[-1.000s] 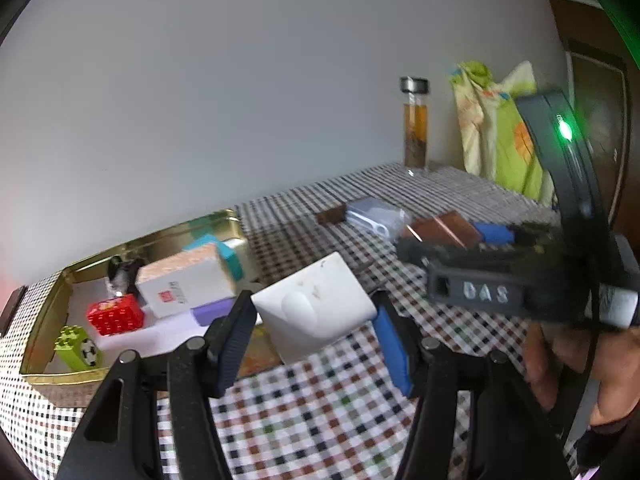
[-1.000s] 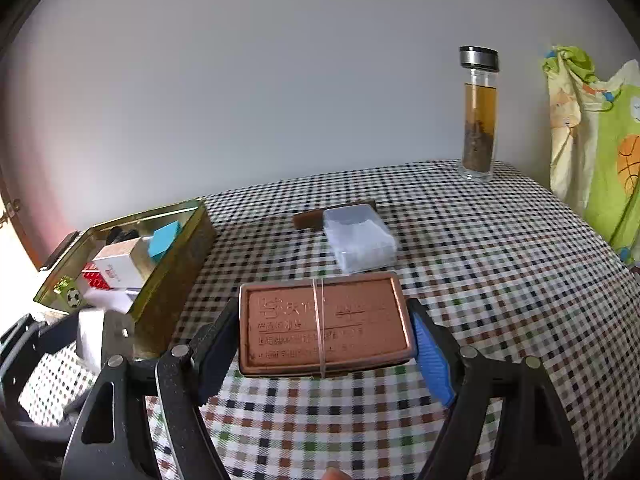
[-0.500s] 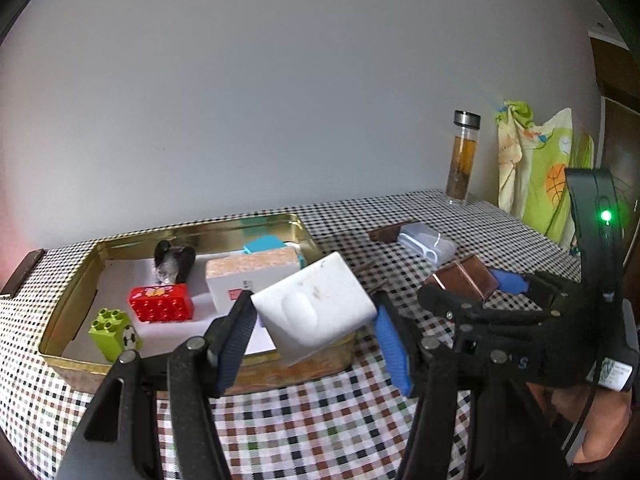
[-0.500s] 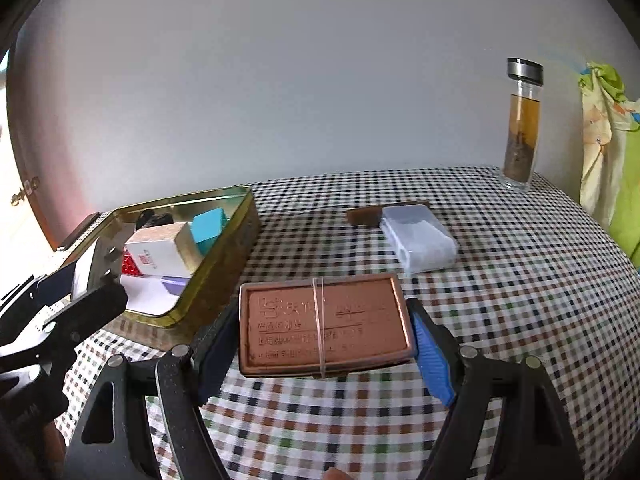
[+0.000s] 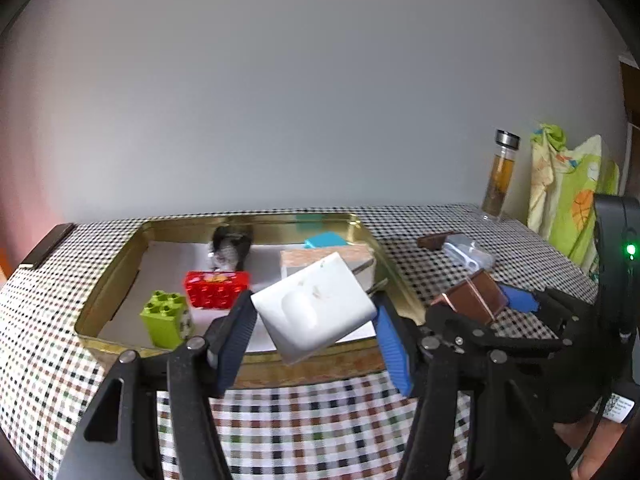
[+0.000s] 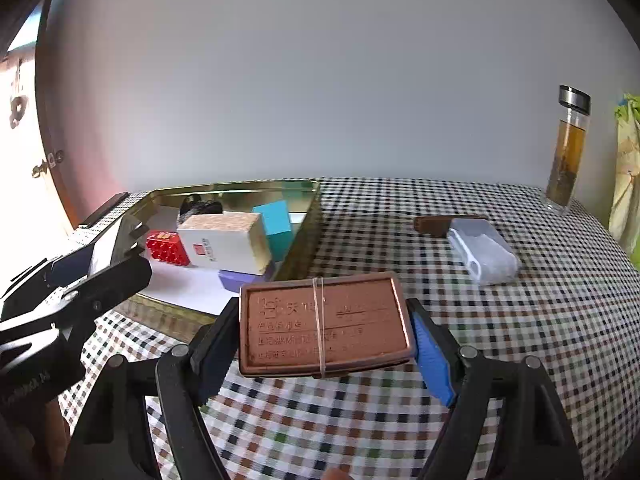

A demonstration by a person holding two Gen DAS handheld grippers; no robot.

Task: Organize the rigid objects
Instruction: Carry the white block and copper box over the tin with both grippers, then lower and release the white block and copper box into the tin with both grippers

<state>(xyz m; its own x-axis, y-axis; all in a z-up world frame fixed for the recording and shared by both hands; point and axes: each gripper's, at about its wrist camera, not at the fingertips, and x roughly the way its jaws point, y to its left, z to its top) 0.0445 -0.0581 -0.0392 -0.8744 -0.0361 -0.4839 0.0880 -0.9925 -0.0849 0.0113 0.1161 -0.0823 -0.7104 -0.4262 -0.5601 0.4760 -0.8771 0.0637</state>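
While both claws stood loaded, left claw (image 5: 312, 326) clamped the white adapter (image 5: 314, 306) directly before the gold tin (image 5: 384, 264); right claw (image 6: 324, 334) gripped the brown case (image 6: 324, 326) beside it.

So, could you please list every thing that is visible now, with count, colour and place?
tray: 1, gold, on the table, left
red brick: 1, in tray
green brick: 1, in tray
white box: 1, cork-topped, in tray
teal block: 1, in tray
purple block: 1, in tray
black clip: 1, in tray
clear case: 1, on cloth
bottle: 1, amber, far right
white plug: 1, in left gripper
brown tin: 1, in right gripper
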